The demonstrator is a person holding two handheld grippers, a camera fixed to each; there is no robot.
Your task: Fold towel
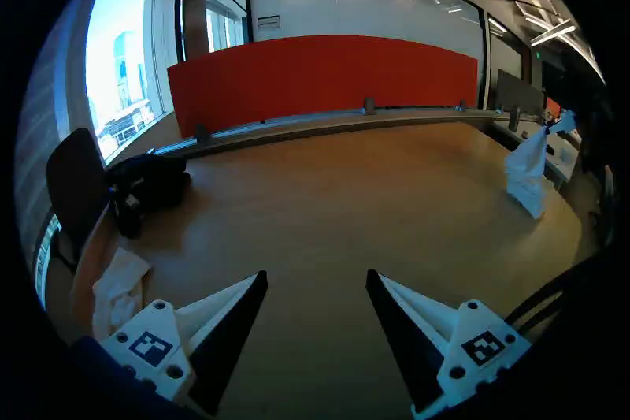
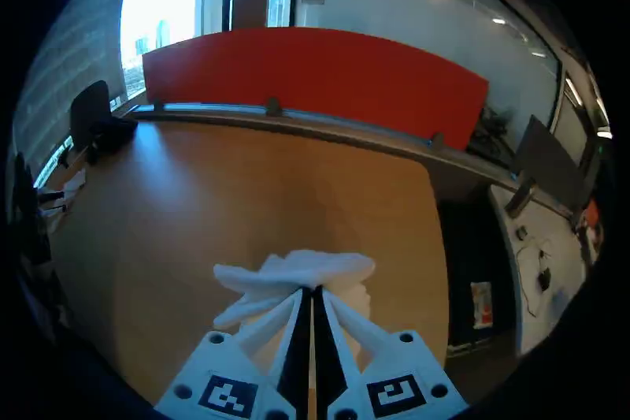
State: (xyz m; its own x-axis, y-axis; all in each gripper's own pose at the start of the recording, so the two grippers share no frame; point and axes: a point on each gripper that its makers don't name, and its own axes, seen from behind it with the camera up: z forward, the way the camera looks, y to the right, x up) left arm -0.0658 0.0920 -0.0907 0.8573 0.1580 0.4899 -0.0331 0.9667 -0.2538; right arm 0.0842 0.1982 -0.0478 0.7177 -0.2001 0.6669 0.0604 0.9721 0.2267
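Observation:
In the right gripper view, my right gripper [image 2: 313, 298] is shut on a bunched white towel [image 2: 299, 272], held above the wooden table [image 2: 236, 191]. The cloth spills out to both sides of the closed fingertips. In the left gripper view the same towel [image 1: 528, 172] hangs in a crumpled column at the far right, its lower end near the tabletop. My left gripper [image 1: 316, 286] stands open low over the table [image 1: 339, 199], with nothing between its fingers and well away from the towel.
A second white cloth [image 1: 118, 290] lies at the table's left edge. A black bag [image 1: 150, 183] sits beyond it, with a dark chair [image 1: 75, 183] behind. A red partition [image 1: 323, 77] runs along the far edge. Another desk with monitors [image 2: 543, 160] stands to the right.

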